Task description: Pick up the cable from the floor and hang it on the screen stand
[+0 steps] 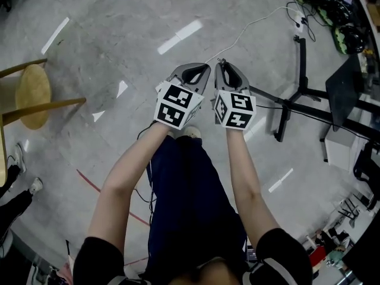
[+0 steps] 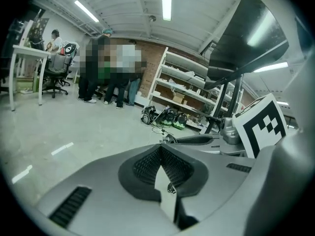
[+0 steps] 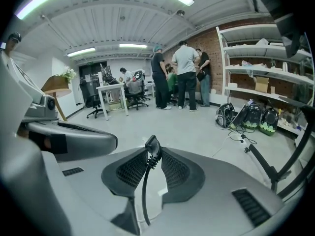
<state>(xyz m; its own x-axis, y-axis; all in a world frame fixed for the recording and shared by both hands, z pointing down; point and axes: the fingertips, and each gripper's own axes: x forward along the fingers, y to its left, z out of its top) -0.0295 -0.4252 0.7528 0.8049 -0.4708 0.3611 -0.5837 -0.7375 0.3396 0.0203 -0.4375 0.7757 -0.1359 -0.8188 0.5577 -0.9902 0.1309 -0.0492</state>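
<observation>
In the right gripper view my right gripper (image 3: 152, 147) is shut on the plug of a thin black cable (image 3: 144, 191), which hangs down between the pads. My left gripper (image 2: 161, 152) is shut too, with a small dark bit of cable (image 2: 171, 187) pinched low between its pads. From above, both grippers, left gripper (image 1: 199, 69) and right gripper (image 1: 223, 64), are held side by side at chest height, and the black cable (image 1: 146, 180) trails down past my left arm. The black screen stand (image 1: 303, 91) with its dark screen (image 1: 344, 88) is to the right of the grippers.
A white cable (image 1: 249, 25) lies on the floor and runs toward gear bags (image 1: 332, 13) at the far right. A wooden stool (image 1: 32, 97) is at the left. Several people (image 3: 186, 73) stand by metal shelves (image 3: 266, 90) across the room.
</observation>
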